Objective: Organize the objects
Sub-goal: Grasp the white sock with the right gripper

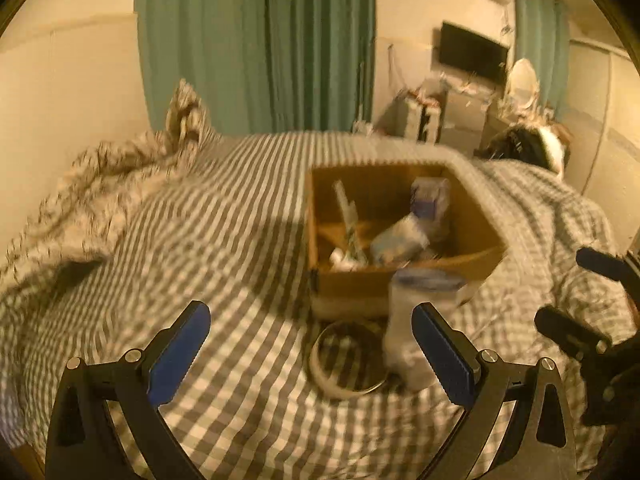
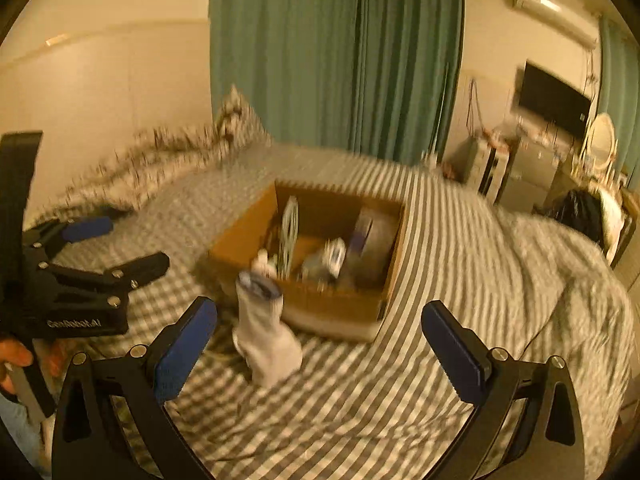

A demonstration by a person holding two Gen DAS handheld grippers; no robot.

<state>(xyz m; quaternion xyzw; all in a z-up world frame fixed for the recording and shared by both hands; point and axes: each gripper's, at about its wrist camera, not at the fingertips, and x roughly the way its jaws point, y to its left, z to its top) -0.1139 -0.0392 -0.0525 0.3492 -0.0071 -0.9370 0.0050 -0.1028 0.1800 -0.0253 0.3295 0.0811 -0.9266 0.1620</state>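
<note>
Blur smears both views, so fine print on the packages cannot be read. The only legible writing is white lettering on the black body of the left gripper (image 2: pixel 100 248) as seen from the right wrist view; it looks like "GenRobot.AI".

A cardboard box (image 1: pixel 404 280) (image 2: pixel 320 304) sits open on a bed with a grey-and-white checked cover (image 1: pixel 224 216) (image 2: pixel 452 280). Inside the box lie several packages: a purple-and-white carton (image 1: pixel 430 196) (image 2: pixel 366 226) standing toward the far side, a pale wrapped pack (image 1: pixel 400 238) (image 2: pixel 330 258) lying beside it, and a long thin packet (image 1: pixel 348 216) (image 2: pixel 289 228) leaning against the left wall. Any labels on them are too smeared to make out.

Just in front of the box, outside it, a white bag (image 1: pixel 412 332) (image 2: pixel 266 332) with a dark blue band near its top stands upright on the cover. In the left wrist view a round metal ring (image 1: pixel 348 356) lies on the cover, touching or just beside the bag's base.

The left gripper (image 1: pixel 310 352) is spread wide with nothing between its blue pads (image 1: pixel 180 352); the bag stands close to the inner side of its right pad, whether touching I cannot tell. The right gripper (image 2: pixel 320 354) is likewise released, its blue pads (image 2: pixel 186 350) wide apart and empty, the bag nearer its left pad.

Green curtains (image 1: pixel 256 44) (image 2: pixel 336 52) hang behind the bed, and a dark screen (image 1: pixel 474 52) (image 2: pixel 554 98) is on the far wall.
</note>
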